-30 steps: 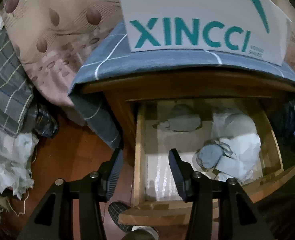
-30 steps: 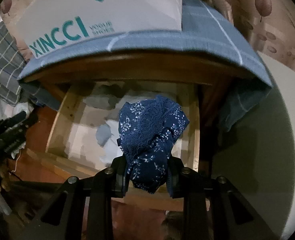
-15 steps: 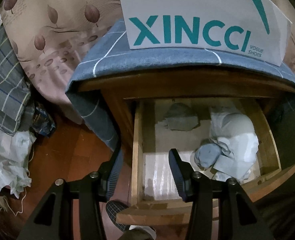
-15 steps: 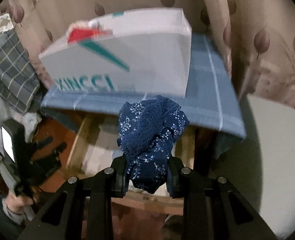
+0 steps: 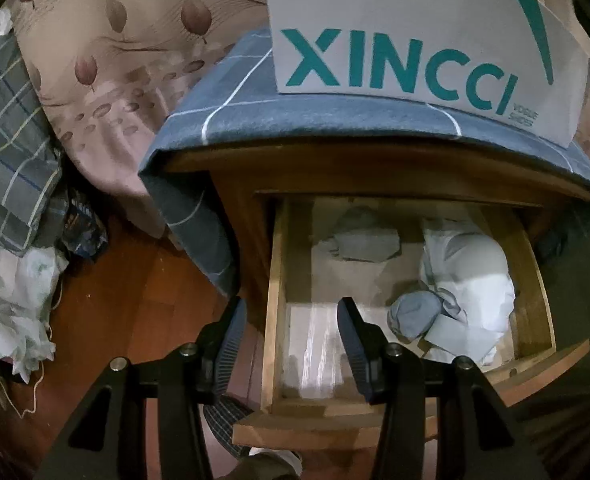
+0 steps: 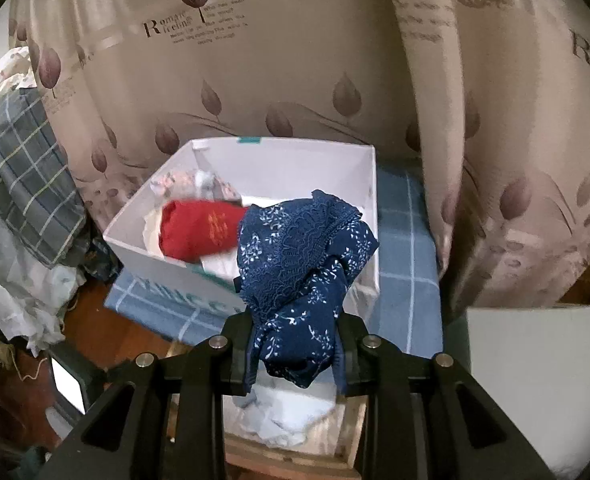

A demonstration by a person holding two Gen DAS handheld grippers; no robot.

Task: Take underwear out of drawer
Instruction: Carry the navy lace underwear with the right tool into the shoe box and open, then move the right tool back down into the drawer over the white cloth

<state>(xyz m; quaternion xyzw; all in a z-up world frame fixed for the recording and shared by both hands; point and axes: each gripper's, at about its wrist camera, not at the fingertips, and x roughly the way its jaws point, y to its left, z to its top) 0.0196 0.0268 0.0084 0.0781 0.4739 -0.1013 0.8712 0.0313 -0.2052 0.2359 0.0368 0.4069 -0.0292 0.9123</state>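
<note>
My right gripper (image 6: 295, 344) is shut on dark blue floral underwear with lace trim (image 6: 303, 264), held high above the drawer, in front of the white shoe box (image 6: 335, 168). The box holds a red garment (image 6: 199, 232) and other small pieces. The wooden drawer (image 5: 275, 288) stands pulled out in the left wrist view, with a grey garment (image 5: 365, 242) at its back and pale blue and white ones (image 5: 467, 280) on its right. My left gripper (image 5: 293, 316) hovers open and empty over the drawer's left side wall.
A blue checked cloth (image 5: 335, 120) covers the nightstand top under the box. Leaf-patterned curtain (image 6: 295, 60) hangs behind. Plaid bedding (image 5: 7, 140) and crumpled white bags (image 5: 11, 312) lie left on the wooden floor (image 5: 135, 300). A white rounded surface (image 6: 535, 380) is at the right.
My right gripper has risen with the blue underwear, from drawer level to above the box rim, so the box's inside now shows. The left gripper has stayed about where it was.
</note>
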